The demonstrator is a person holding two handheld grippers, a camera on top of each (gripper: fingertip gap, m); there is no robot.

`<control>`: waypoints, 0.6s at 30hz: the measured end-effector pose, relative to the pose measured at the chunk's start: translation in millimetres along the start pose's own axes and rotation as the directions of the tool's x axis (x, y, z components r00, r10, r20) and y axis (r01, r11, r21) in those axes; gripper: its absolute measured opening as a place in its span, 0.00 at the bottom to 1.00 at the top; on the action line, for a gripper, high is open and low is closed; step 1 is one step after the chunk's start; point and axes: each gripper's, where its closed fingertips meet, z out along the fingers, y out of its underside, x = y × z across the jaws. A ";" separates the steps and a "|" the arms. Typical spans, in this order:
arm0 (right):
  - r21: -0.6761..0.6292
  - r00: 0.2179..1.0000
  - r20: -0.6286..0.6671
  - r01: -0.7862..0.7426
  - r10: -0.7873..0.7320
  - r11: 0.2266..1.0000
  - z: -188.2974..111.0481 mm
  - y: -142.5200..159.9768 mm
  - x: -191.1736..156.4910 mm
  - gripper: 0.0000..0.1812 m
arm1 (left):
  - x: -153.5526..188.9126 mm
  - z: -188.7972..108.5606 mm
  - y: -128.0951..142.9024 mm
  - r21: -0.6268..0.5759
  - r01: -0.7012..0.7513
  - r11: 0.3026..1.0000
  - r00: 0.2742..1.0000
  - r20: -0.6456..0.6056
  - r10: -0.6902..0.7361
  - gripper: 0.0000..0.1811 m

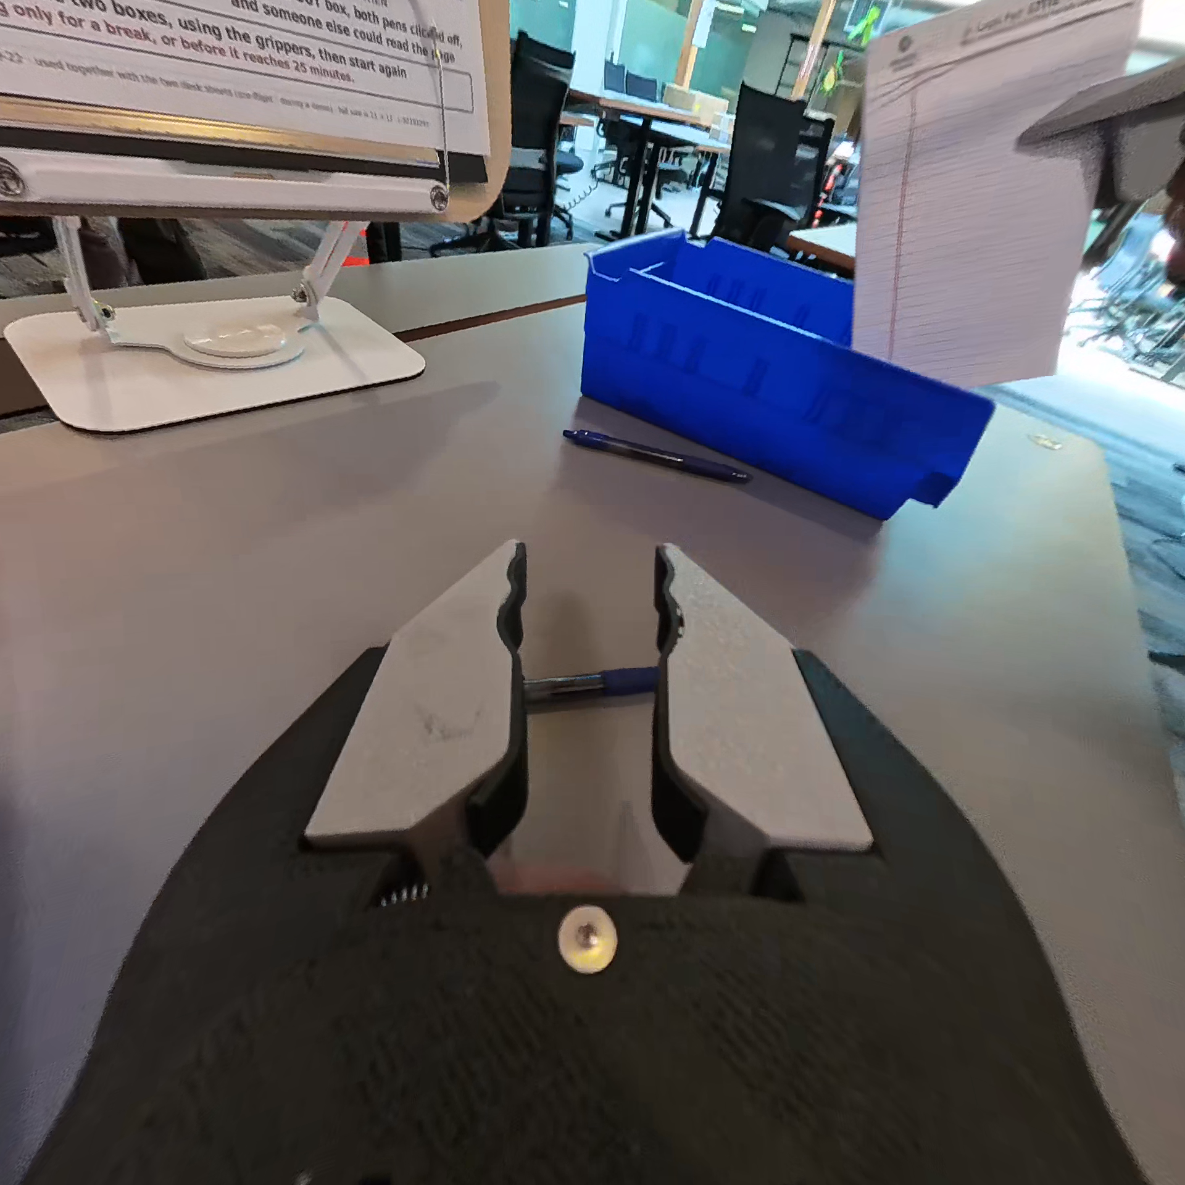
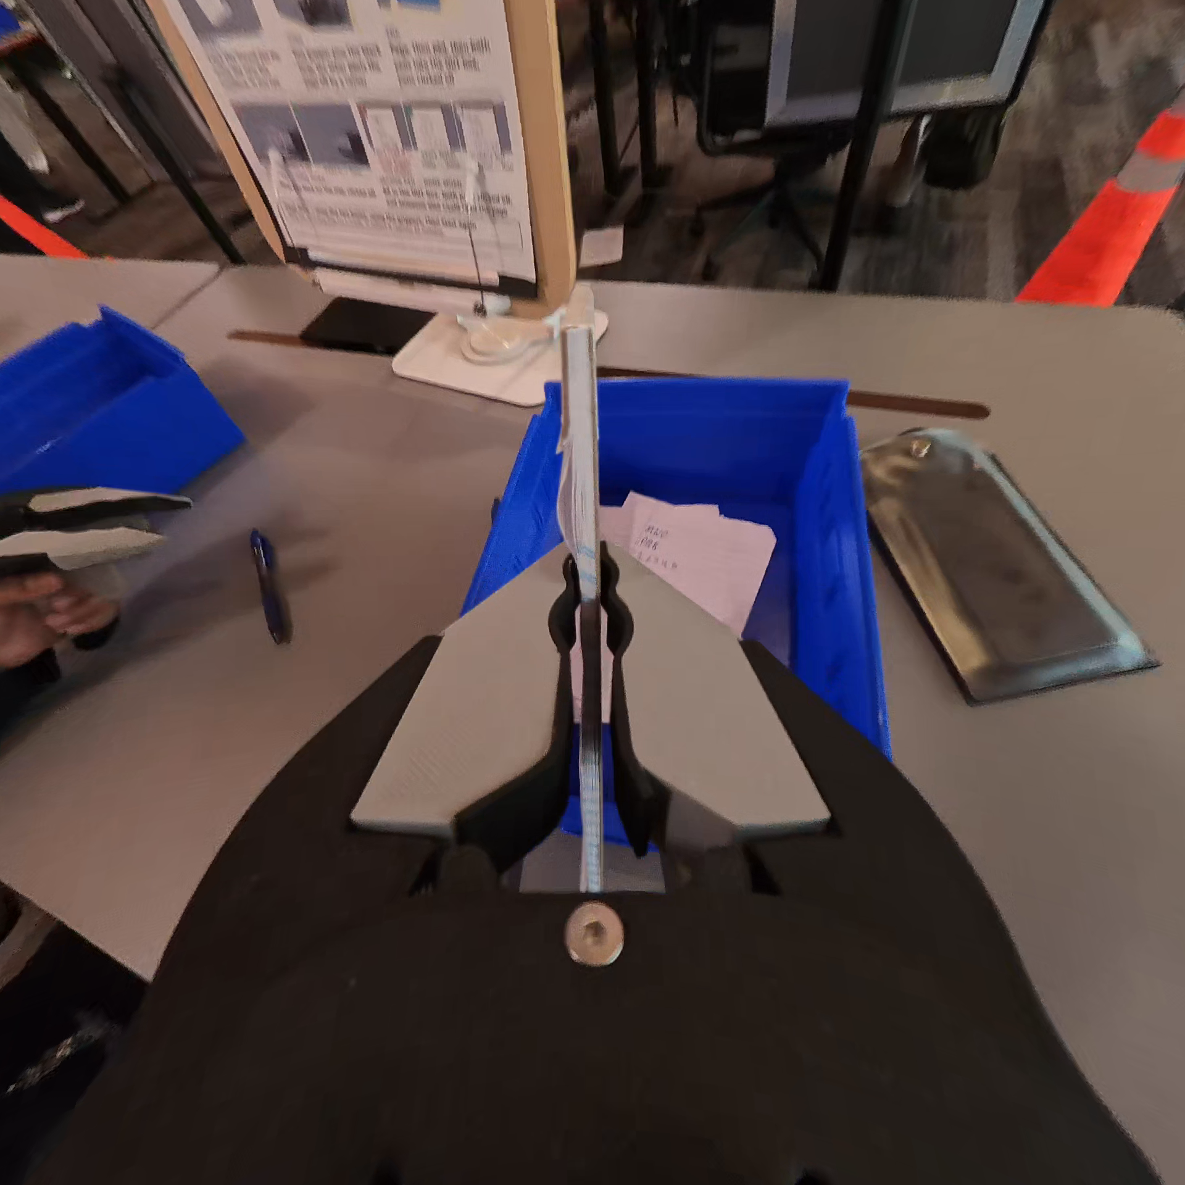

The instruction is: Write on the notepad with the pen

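On the grey table (image 1: 256,545), the left gripper (image 1: 590,564), jaws parted and empty, is straddling a pen (image 1: 596,685) lying crosswise beneath; the right gripper (image 2: 590,571) is clamping the notepad (image 2: 580,449) edge-up above the blue bin (image 2: 827,545).

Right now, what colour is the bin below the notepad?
Blue bin, clearest in the right wrist view.

Black and red printed type covers an instruction sheet (image 1: 256,58) propped on a white stand (image 1: 211,359) at the far edge of the grey table (image 1: 256,577). In the right wrist view the same sheet also carries small captioned photographs, their type too blurred to make out. A lined white notepad (image 1: 974,192), upright beside the blue bin (image 1: 769,378), bears a printed logo and heading along its top edge. Inside the bin, a loose white paper (image 2: 699,551) shows a few handwritten lines, too small to read.
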 end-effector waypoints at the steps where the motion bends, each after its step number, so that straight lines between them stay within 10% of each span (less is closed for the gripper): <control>1: -0.026 1.000 0.023 -0.011 0.012 1.000 6.6 4.3 -0.4 0.00 | -0.6 1.3 2.7 -0.013 -0.012 1.000 1.000 0.008 0.012 0.21; 8: -0.284 0.961 0.192 -0.139 0.198 0.949 68.7 31.1 12.3 0.00 | -5.0 8.6 18.6 -0.089 -0.055 0.995 0.997 0.044 0.059 0.20; 12: -0.324 0.990 -0.041 -0.138 0.132 0.936 99.4 50.6 78.3 0.18 | -8.3 10.3 24.9 -0.114 -0.055 0.992 0.997 0.053 0.061 0.20; 18: -0.180 0.985 0.117 -0.103 0.125 0.978 81.2 20.1 22.1 0.21 | -7.3 11.5 24.6 -0.113 -0.047 0.992 0.997 0.048 0.053 0.19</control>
